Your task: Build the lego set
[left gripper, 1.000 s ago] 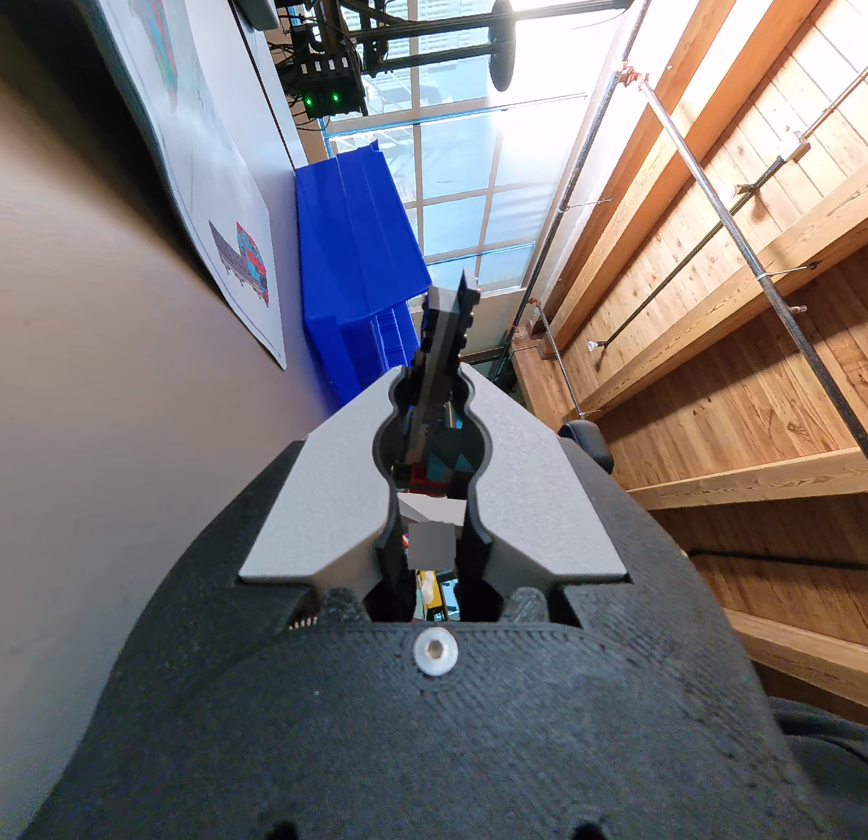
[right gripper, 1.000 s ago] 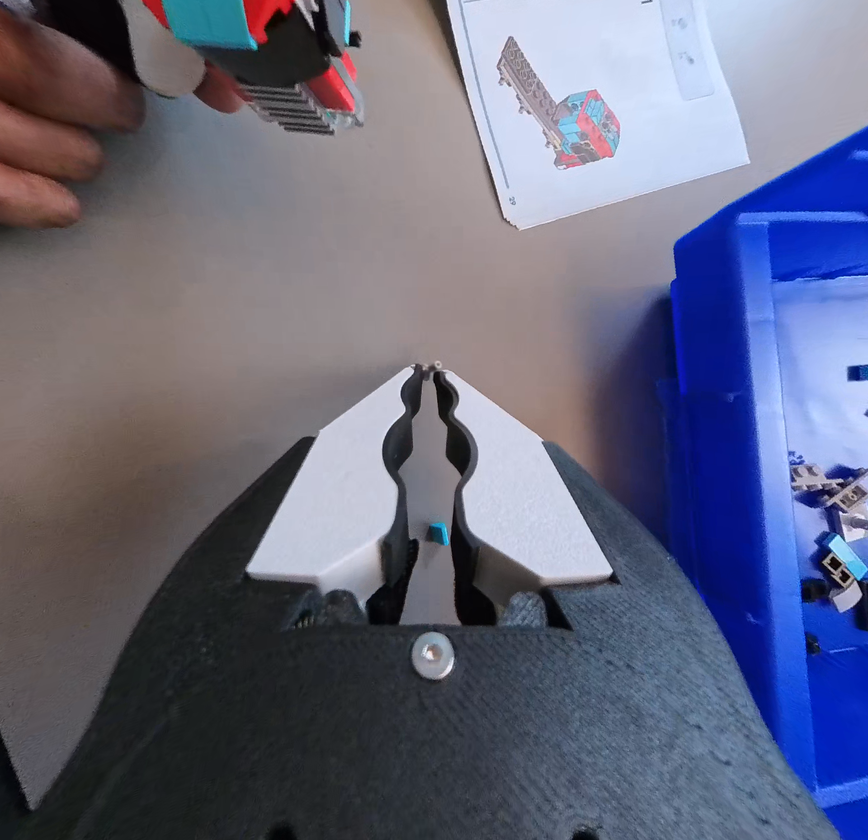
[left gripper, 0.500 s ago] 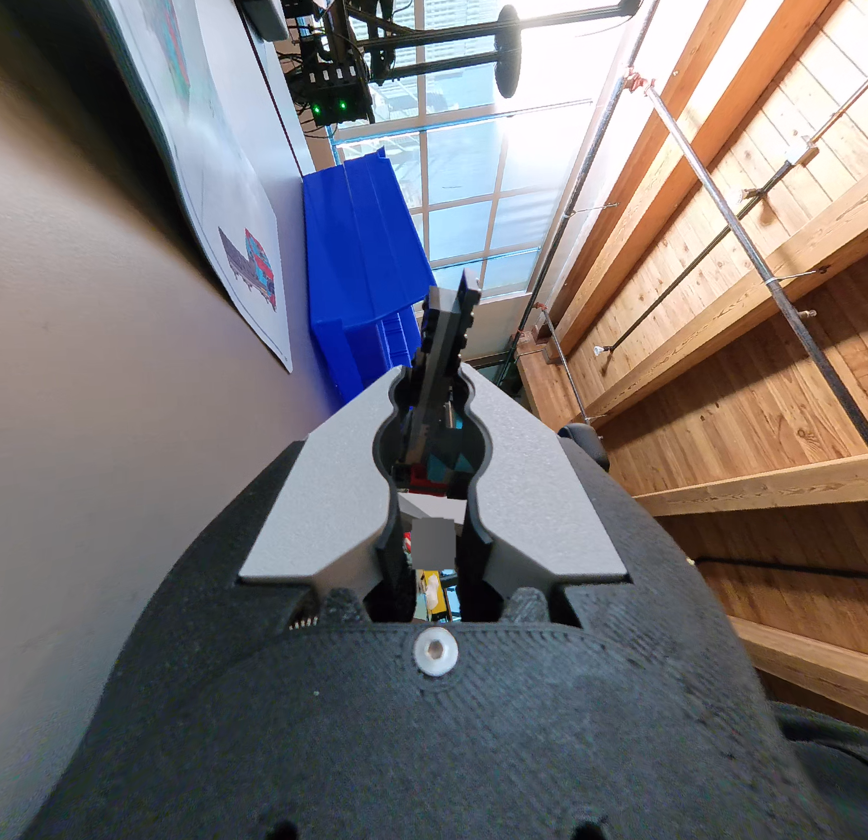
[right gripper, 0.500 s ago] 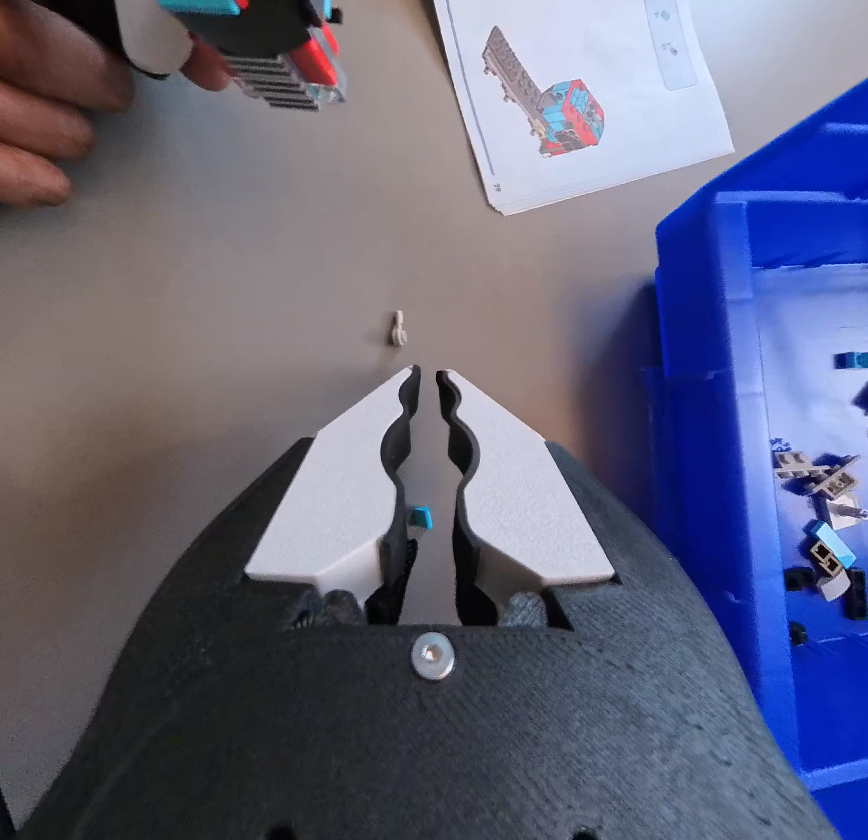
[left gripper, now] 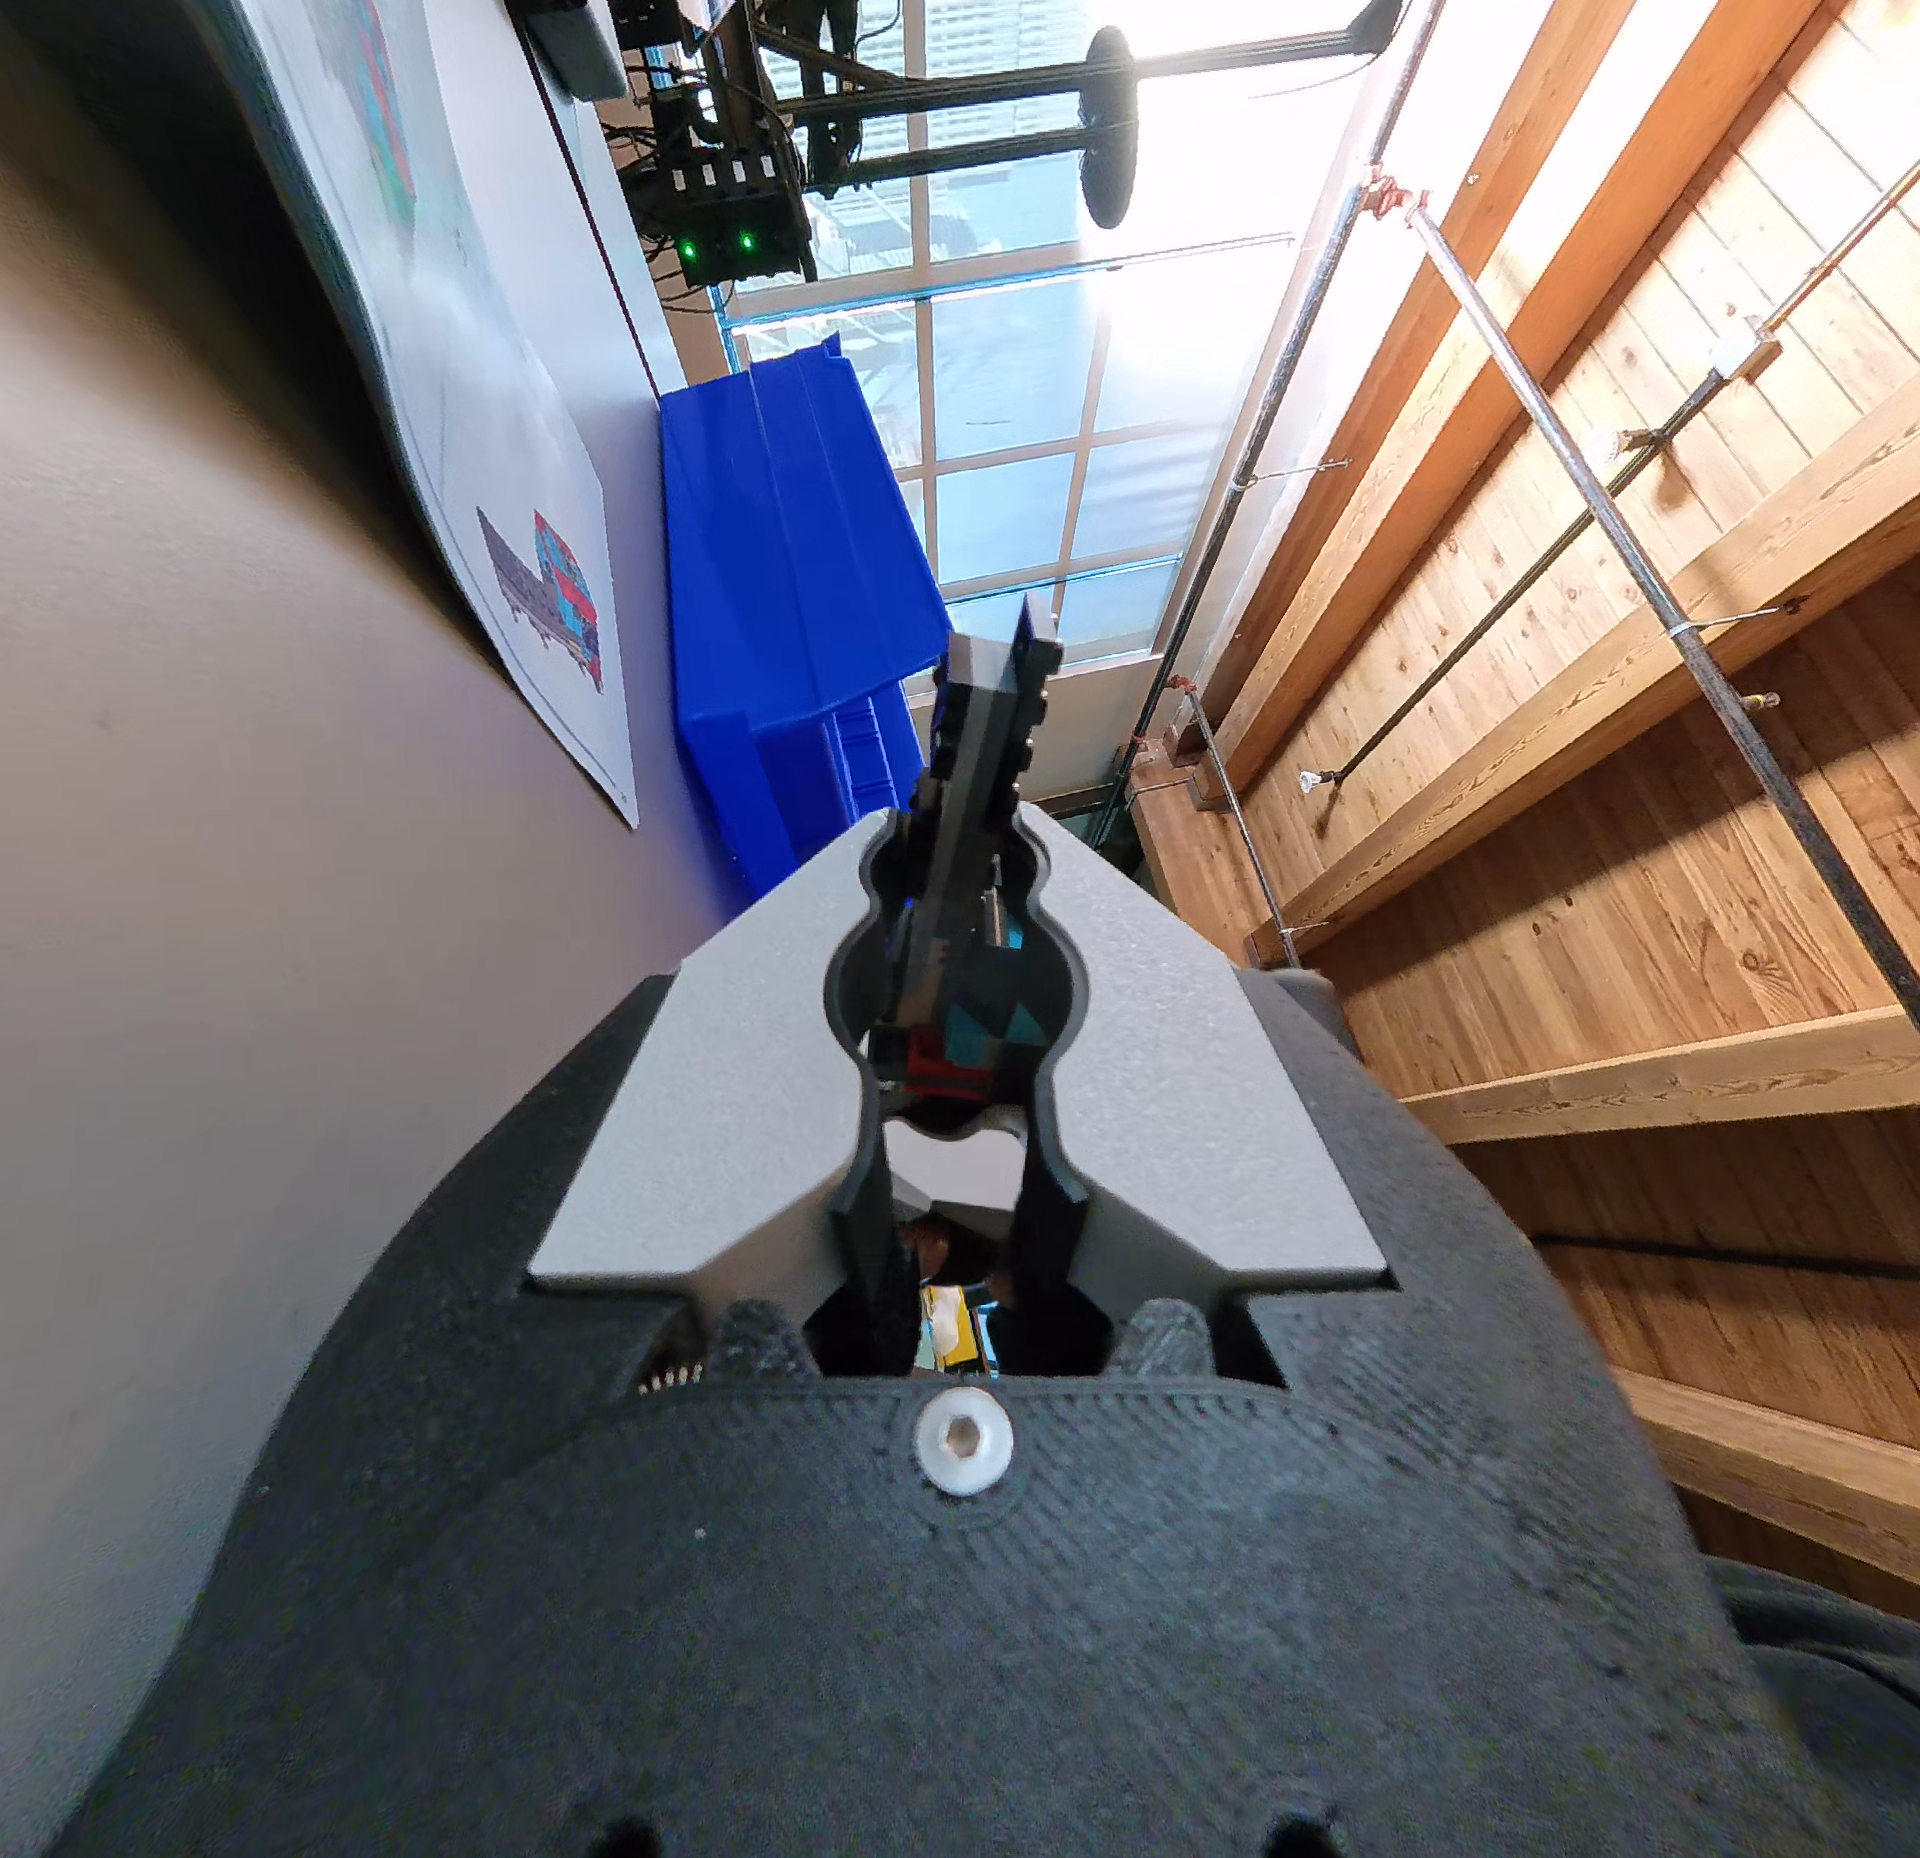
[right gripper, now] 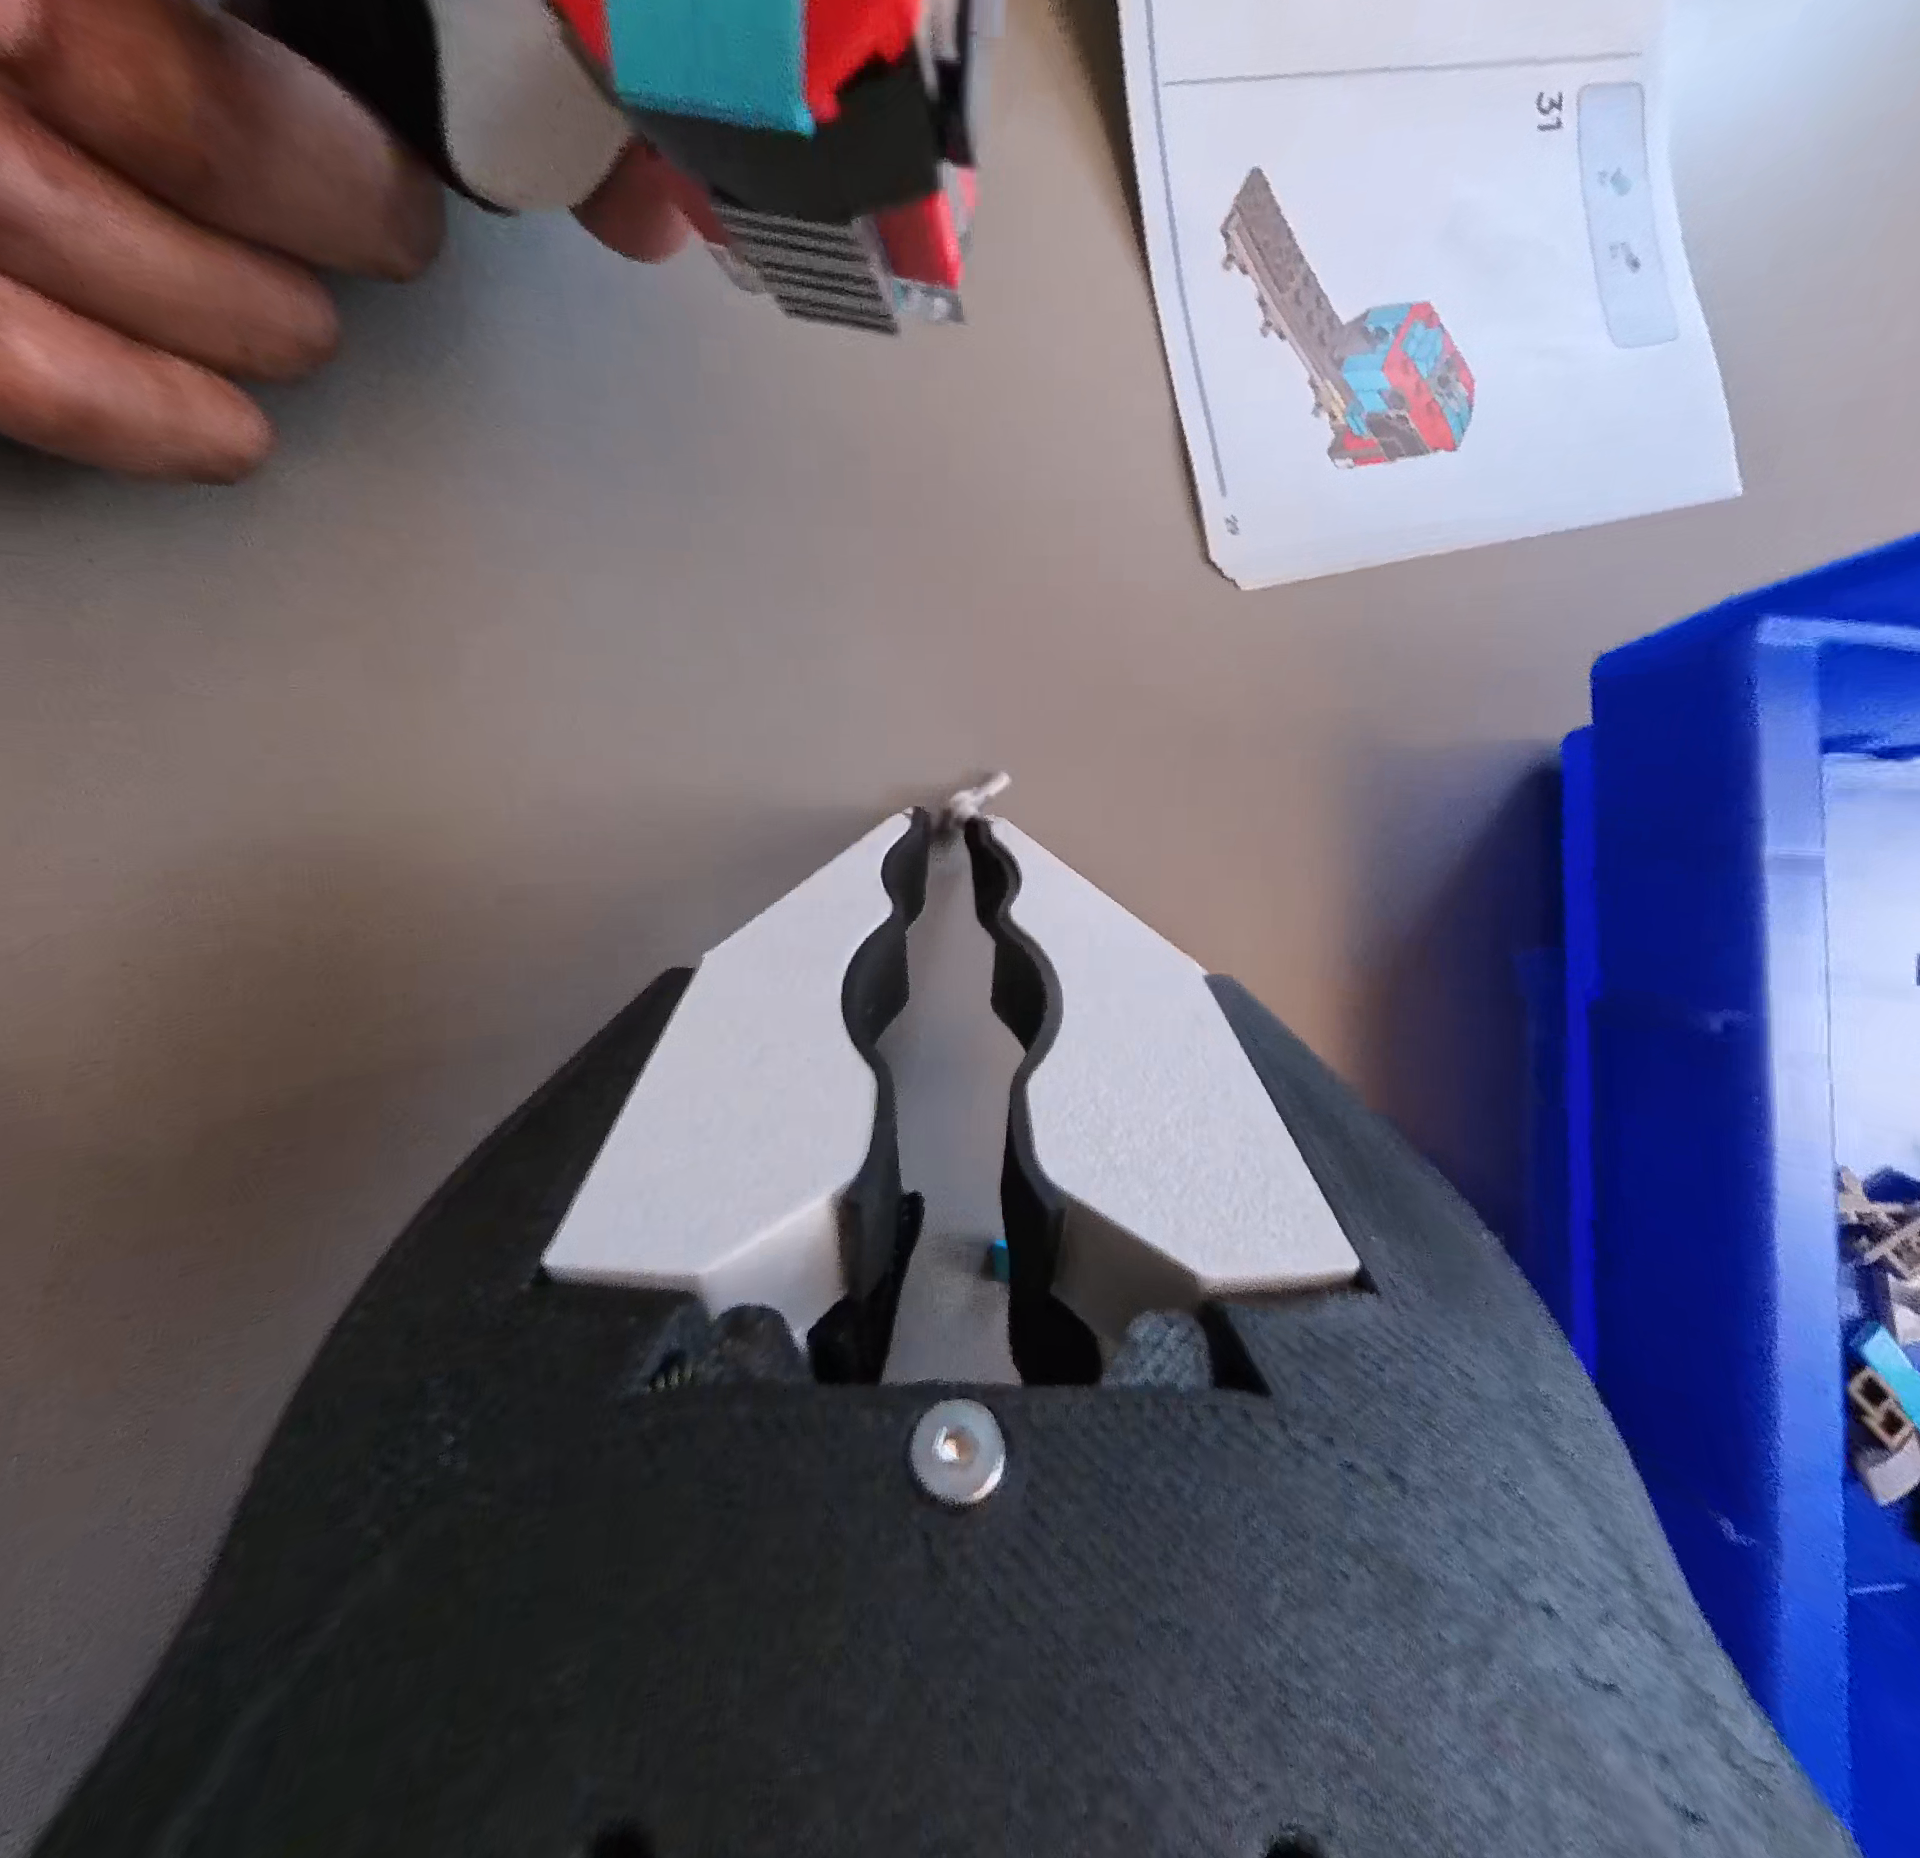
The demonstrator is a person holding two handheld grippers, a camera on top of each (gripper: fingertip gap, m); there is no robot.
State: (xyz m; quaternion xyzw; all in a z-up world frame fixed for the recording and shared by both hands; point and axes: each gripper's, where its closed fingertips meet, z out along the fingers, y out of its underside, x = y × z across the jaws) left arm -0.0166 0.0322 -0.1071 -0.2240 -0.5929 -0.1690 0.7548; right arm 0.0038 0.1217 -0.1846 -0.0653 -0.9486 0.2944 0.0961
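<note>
My left gripper [left gripper: 956, 821] is shut on the partly built lego truck [left gripper: 987, 728]; its long dark grey bed sticks out past the fingertips. The camera is tipped sideways, with the table on the left. In the right wrist view the truck's red and teal cab [right gripper: 769, 94] hangs at the top left, held by a hand [right gripper: 177, 250] and the left gripper. My right gripper [right gripper: 948, 821] is low over the grey table [right gripper: 520, 665]. Its tips are nearly together on a tiny light grey piece [right gripper: 975, 798].
The open instruction booklet [right gripper: 1434, 281] lies at the top right; it also shows in the left wrist view [left gripper: 468, 520]. A blue bin [right gripper: 1714, 1081] with loose pieces stands at the right edge. A small teal piece [right gripper: 997, 1260] lies on the table under my right gripper. Across from one pair of fingers to the other is roughly 12 cm.
Half a second ago the grey piece lay on the table ahead of my slightly open right jaws. Now the tips have closed on it. The truck and hand look nearer.
</note>
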